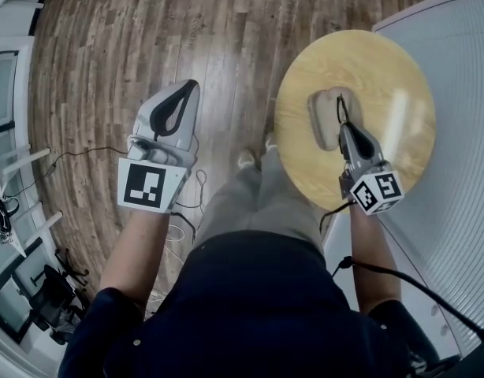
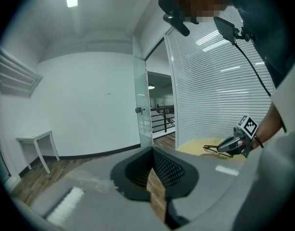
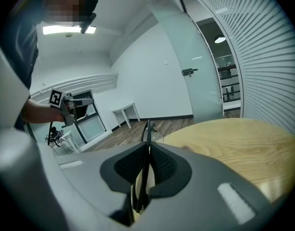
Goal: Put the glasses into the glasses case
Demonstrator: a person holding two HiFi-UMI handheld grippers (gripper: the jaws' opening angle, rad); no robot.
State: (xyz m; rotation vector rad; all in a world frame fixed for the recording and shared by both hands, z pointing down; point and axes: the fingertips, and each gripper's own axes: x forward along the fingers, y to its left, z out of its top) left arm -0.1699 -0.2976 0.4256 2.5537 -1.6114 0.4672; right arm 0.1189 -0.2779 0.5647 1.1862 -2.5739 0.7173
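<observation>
The glasses (image 1: 340, 109) have a thin black frame, and my right gripper (image 1: 342, 123) is shut on them just above the round wooden table (image 1: 368, 61). Beneath them an open beige glasses case (image 1: 324, 116) lies on the table. In the right gripper view the glasses' arm (image 3: 146, 158) runs between the pads, one lens (image 3: 150, 131) pokes out past the right gripper's tips (image 3: 148, 146), and something pale, likely the case, shows below. My left gripper (image 1: 192, 86) hangs over the floor left of the table, shut and empty (image 2: 152, 150). From the left gripper view I see the right gripper (image 2: 227, 145) with the glasses (image 2: 212, 148).
White slatted blinds (image 1: 463, 93) curve around the table's right side. The floor is dark wood (image 1: 147, 30) with cables (image 1: 191, 203) near the person's feet. A glass door (image 2: 141, 109) and a small white side table (image 2: 37, 143) stand by the far wall.
</observation>
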